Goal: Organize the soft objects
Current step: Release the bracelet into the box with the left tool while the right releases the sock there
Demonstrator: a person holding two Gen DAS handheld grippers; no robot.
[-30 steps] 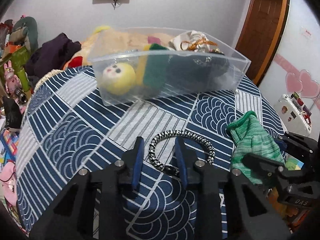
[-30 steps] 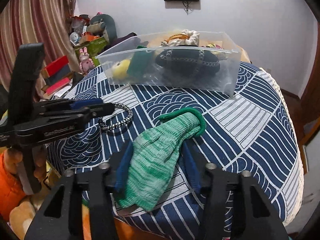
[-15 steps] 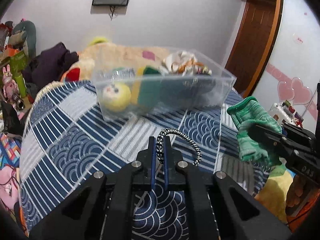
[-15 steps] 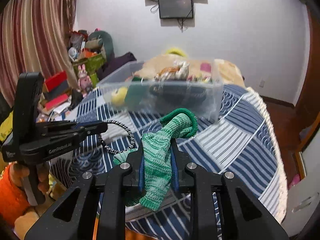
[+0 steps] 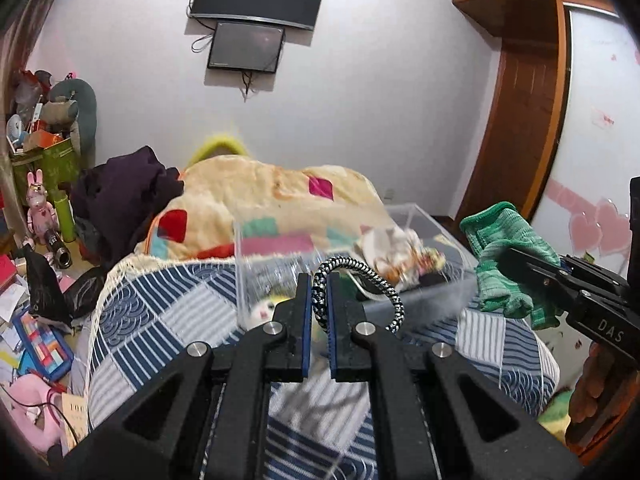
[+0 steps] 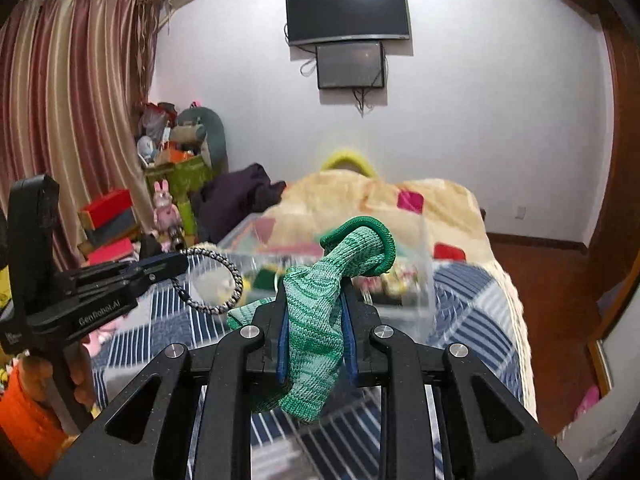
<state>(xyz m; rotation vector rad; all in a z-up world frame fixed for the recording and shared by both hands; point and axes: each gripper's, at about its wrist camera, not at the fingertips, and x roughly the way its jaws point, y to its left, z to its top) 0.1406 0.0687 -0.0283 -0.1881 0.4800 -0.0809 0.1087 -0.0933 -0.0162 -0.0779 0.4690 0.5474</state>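
Note:
My left gripper (image 5: 319,280) is shut on a black-and-white braided hair band (image 5: 360,276) and holds it in the air above the blue patterned table cover (image 5: 160,320). My right gripper (image 6: 312,292) is shut on a green knitted sock (image 6: 316,320) and holds it up too. The clear plastic bin (image 5: 420,240) with several soft items stands just beyond both grippers. The sock (image 5: 504,256) and right gripper also show at the right of the left wrist view. The hair band (image 6: 216,276) and left gripper (image 6: 172,262) show at the left of the right wrist view.
A bed with a patchwork blanket (image 5: 272,196) lies behind the table. Dark clothes (image 5: 124,196) and cluttered toys and boxes (image 6: 168,184) fill the left side. A wooden door (image 5: 516,128) is at the right. Screens (image 6: 348,32) hang on the wall.
Both grippers closed on their items, then lifted them off the table and moved toward the bin. The view now points higher into the room.

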